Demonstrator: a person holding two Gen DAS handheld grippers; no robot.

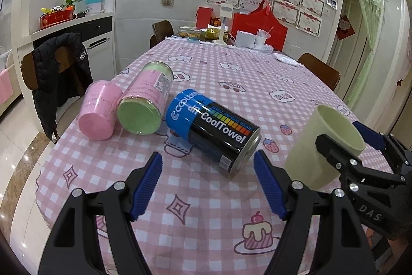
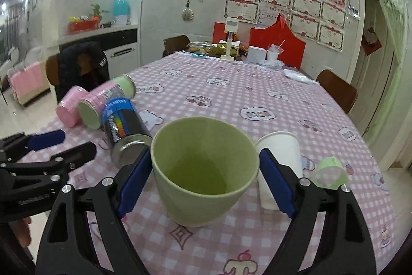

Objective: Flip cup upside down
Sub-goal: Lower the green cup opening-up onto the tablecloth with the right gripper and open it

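While the green cup [image 2: 203,172] stands mouth-up on the pink checked tabletop [image 2: 244,99], the right tool [image 2: 204,175] brackets it, blue pads [image 2: 276,182] on either side of its wall. The left pad looks to be touching the cup; the right one sits just off the rim, so whether there's a firm pinch, I cannot tell. From the left wrist camera the same cup [image 1: 322,143] shows at the right edge, and there one finger of the right tool [image 1: 342,146] lies across its outer wall. The left tool [image 1: 208,187] hangs spread wide with nothing between its pads, just in front of the black-and-blue CoolTowel can [image 1: 213,130], which lies on its side. Beyond that, a pink-and-green canister [image 1: 146,99] also lies on its side, touching a pink cup [image 1: 99,112] lying near the tabletop's left edge. Back on the right wrist view, a white paper cup [image 2: 280,166] stands just behind the right pad, and a pale green ring [image 2: 331,172] sits beside it.
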